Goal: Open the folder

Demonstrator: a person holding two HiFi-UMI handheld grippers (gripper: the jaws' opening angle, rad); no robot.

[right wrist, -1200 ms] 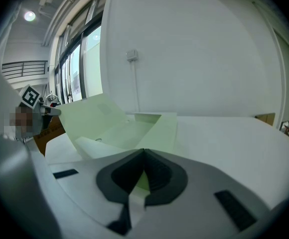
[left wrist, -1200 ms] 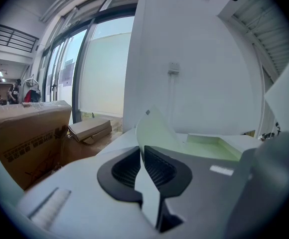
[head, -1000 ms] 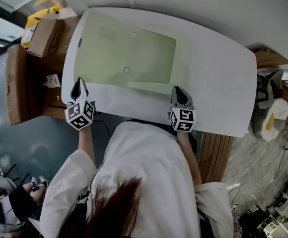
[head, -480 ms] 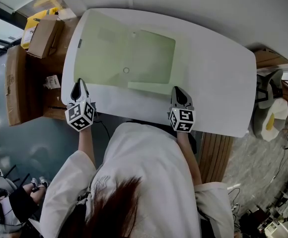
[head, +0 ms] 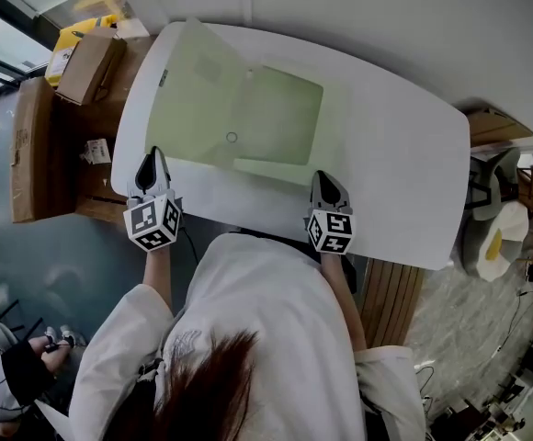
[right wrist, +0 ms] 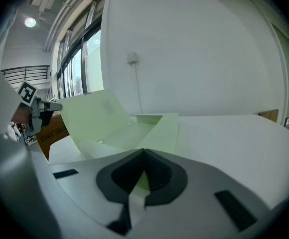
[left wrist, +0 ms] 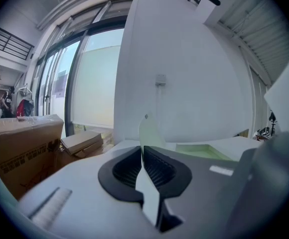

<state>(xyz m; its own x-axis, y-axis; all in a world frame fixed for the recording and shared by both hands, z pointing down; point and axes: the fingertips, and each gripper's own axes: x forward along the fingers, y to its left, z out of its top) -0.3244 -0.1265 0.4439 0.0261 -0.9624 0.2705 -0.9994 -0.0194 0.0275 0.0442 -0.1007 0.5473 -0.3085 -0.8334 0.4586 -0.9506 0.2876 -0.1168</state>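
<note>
Folder (head: 276, 118) partly open: my left gripper (head: 153, 154), jaws just tightened, pinches the raised cover (head: 193, 90). My right gripper (head: 323, 175) clamps the back sheet. Full opening remains.

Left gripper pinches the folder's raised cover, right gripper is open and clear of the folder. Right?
Wrong on the right gripper: the right gripper view shows its jaws closed on the near corner of the green folder, not open or clear. The left gripper does pinch the raised cover, its jaws having just tightened on it.
</note>
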